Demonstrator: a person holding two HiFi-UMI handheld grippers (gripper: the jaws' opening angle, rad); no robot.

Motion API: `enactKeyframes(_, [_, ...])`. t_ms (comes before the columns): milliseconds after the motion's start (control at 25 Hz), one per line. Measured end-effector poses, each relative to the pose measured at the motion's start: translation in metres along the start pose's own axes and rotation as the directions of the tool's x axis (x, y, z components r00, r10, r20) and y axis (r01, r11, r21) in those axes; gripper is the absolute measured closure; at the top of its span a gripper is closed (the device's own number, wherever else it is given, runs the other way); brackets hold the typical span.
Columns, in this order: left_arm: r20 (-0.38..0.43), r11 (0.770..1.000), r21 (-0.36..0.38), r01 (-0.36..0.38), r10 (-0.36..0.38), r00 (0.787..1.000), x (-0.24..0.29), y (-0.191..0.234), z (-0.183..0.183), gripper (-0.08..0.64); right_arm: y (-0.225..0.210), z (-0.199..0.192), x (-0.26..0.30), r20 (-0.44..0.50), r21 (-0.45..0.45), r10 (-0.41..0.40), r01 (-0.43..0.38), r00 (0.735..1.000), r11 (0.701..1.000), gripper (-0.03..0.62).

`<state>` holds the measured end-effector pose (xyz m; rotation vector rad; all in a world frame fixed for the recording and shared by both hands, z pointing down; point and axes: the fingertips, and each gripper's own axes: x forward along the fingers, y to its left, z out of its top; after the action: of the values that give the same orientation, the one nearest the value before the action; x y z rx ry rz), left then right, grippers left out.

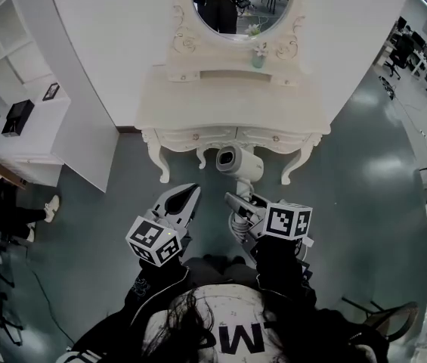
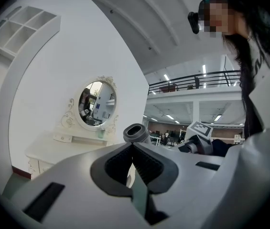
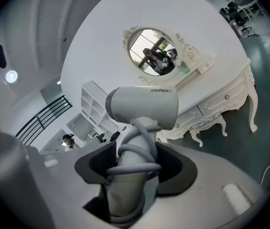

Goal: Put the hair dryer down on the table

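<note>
A white hair dryer (image 1: 236, 162) hangs in the air in front of the white dressing table (image 1: 198, 104), below the level of its top, nozzle pointing up. Its grey cord is wound round the handle. My right gripper (image 1: 237, 205) is shut on that handle, and in the right gripper view the dryer (image 3: 144, 107) stands upright between the jaws of that gripper (image 3: 134, 166). My left gripper (image 1: 189, 195) hovers just left of the dryer, shut and holding nothing. In the left gripper view its pads meet (image 2: 133, 152), with the dryer's nozzle (image 2: 135, 133) just beyond them.
An oval mirror (image 1: 241, 2) rises at the back of the table, with a small green cup (image 1: 258, 58) on the ledge below it. A white shelf unit (image 1: 24, 131) stands at the left, with a seated person's feet (image 1: 49, 207) beside it. A chair (image 1: 391, 322) is at lower right.
</note>
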<state>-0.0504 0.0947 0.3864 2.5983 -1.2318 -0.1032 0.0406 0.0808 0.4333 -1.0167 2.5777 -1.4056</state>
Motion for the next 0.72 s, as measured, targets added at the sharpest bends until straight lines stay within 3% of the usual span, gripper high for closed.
enactKeyframes(720, [-0.011,0.998,-0.044,0.042,-0.043,0.999,-0.004,0.021,-0.010,0.560,-0.001,-0.016,0.015,-0.008,0.023,-0.052,0.052,0.999,0.998,0.334])
